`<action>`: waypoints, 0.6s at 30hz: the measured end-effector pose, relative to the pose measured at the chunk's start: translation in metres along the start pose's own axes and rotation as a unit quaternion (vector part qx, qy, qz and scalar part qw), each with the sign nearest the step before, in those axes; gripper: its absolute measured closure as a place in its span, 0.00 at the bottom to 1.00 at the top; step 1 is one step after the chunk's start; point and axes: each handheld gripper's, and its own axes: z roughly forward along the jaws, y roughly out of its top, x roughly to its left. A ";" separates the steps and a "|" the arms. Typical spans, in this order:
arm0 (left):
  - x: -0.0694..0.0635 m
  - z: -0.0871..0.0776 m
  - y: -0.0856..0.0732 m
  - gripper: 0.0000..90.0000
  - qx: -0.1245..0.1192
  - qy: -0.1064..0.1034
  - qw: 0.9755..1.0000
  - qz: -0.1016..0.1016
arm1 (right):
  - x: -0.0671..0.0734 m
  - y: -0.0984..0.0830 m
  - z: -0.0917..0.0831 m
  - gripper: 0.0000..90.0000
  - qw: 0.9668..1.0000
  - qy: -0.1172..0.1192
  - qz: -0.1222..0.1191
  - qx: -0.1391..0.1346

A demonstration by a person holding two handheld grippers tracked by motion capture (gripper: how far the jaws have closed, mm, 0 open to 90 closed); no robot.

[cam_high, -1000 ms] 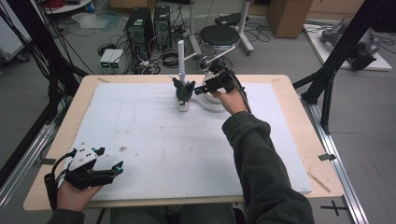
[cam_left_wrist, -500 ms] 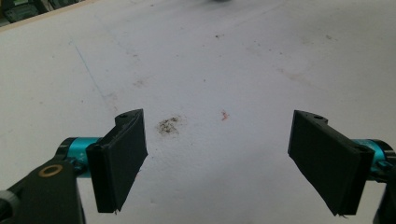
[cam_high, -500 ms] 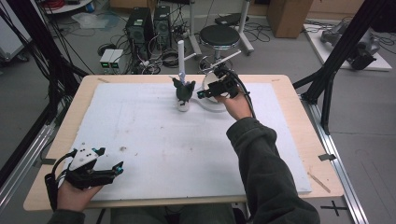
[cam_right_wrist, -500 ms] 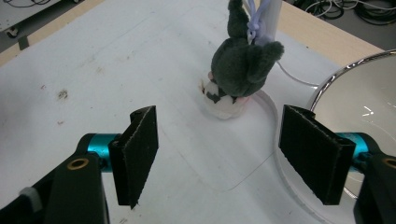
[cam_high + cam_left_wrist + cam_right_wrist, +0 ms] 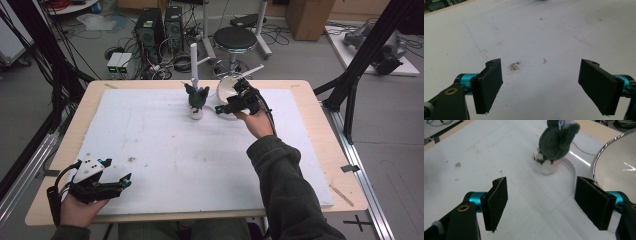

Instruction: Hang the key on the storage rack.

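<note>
Right jaws: the right gripper [image 5: 541, 203] holds its two black pads wide apart with nothing between them, bare white sheet showing in the gap.
Right gripper, change: in the high view it sits right of centre in the upper part of the frame [image 5: 235, 102]; compared with a second ago it has drawn a little to the right, away from the toy, with the forearm angled further out.
Plush toy: a dark green soft toy [image 5: 557, 140] with a pale base stands upright at top centre of the right gripper view, beyond the open pads and touching neither; in the high view it is upper centre [image 5: 197, 97], unmoved since the earlier frames.
Bowl: a shiny white bowl [image 5: 616, 167] fills the right edge of the right gripper view, tilted, just beside the right-hand pad; whether they touch cannot be told. In the high view it lies behind the gripper [image 5: 226, 89].
Left jaws: the left gripper [image 5: 547, 86] also has its pads spread wide over stained white sheet, gripping nothing.
Left gripper, change: it rests at lower left of the high view [image 5: 107, 182], in the same spot as before.
Table: a wooden table [image 5: 320, 107] under a white sheet [image 5: 165, 145].
</note>
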 end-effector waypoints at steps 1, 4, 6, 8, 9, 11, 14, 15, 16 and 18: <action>0.000 0.000 0.000 0.22 0.002 0.000 1.000 0.002 | 0.000 -0.002 0.000 0.29 1.000 0.001 -0.001 -0.001; 0.000 0.000 0.000 0.22 0.002 0.001 1.000 0.001 | 0.000 -0.007 0.000 0.28 1.000 0.001 0.000 0.001; 0.000 0.000 0.000 0.22 0.001 0.000 1.000 0.000 | 0.000 -0.010 -0.001 0.27 1.000 0.000 0.000 -0.001; 0.000 0.000 0.000 0.22 0.001 0.000 1.000 0.001 | 0.001 -0.014 -0.003 0.26 1.000 0.000 0.000 -0.007; -0.001 0.000 0.000 0.22 0.003 -0.001 1.000 0.002 | 0.001 -0.016 -0.003 0.25 1.000 0.000 0.001 -0.006; -0.001 0.000 -0.001 0.22 0.004 -0.001 1.000 0.003 | 0.002 -0.019 -0.005 0.25 1.000 -0.002 0.001 -0.003; -0.001 0.000 0.000 0.22 0.002 -0.001 1.000 0.000 | 0.003 -0.021 -0.009 0.24 1.000 -0.002 0.001 -0.008; -0.001 0.000 0.000 0.22 0.002 0.000 1.000 0.001 | 0.002 -0.022 -0.010 0.24 1.000 -0.004 0.002 -0.009; -0.001 0.000 0.000 0.22 0.003 0.000 1.000 0.001 | 0.002 -0.023 -0.011 0.24 1.000 -0.005 0.002 -0.012; -0.001 0.000 -0.001 0.22 0.003 -0.001 1.000 0.001 | 0.002 -0.025 -0.013 0.23 1.000 -0.004 0.004 -0.012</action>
